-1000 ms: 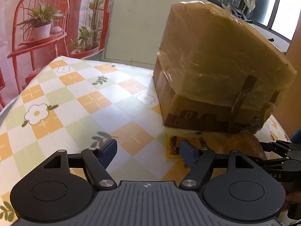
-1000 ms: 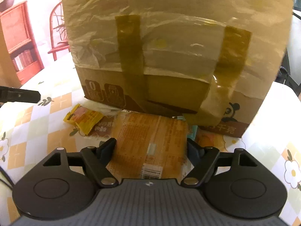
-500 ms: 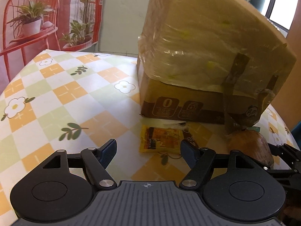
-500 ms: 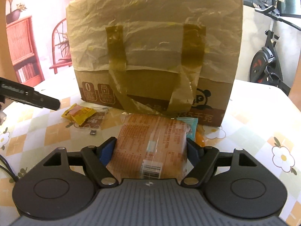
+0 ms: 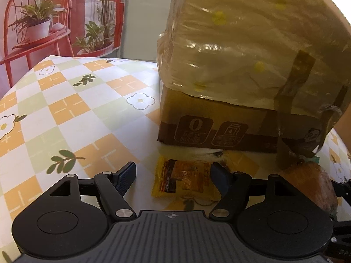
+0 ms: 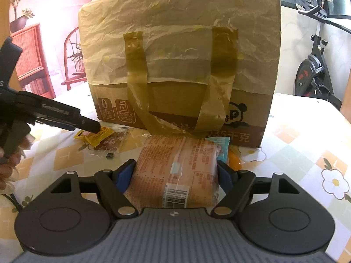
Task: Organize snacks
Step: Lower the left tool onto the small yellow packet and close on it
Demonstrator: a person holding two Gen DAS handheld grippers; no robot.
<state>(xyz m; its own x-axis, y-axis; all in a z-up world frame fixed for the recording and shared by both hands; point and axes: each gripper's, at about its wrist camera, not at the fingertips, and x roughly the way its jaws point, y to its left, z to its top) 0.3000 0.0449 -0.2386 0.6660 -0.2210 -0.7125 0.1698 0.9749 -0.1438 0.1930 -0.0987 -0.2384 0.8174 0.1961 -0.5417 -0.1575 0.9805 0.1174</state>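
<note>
A large cardboard box wrapped in plastic and tape stands on the table; it also shows in the right wrist view. A small yellow snack packet lies in front of it, between the fingers of my open left gripper, which hovers just above it. My right gripper is shut on an orange wrapped bread packet, which also shows in the left wrist view. The yellow packet lies under the left gripper's tip.
The table has a checked flower tablecloth. A teal packet and an orange item lie behind the bread. An exercise bike stands at the far right. A small dark clip lies on the cloth.
My left gripper has moved in over the yellow packet, which now lies between its fingers. My right gripper has pulled back from the box with the bread packet in it.
</note>
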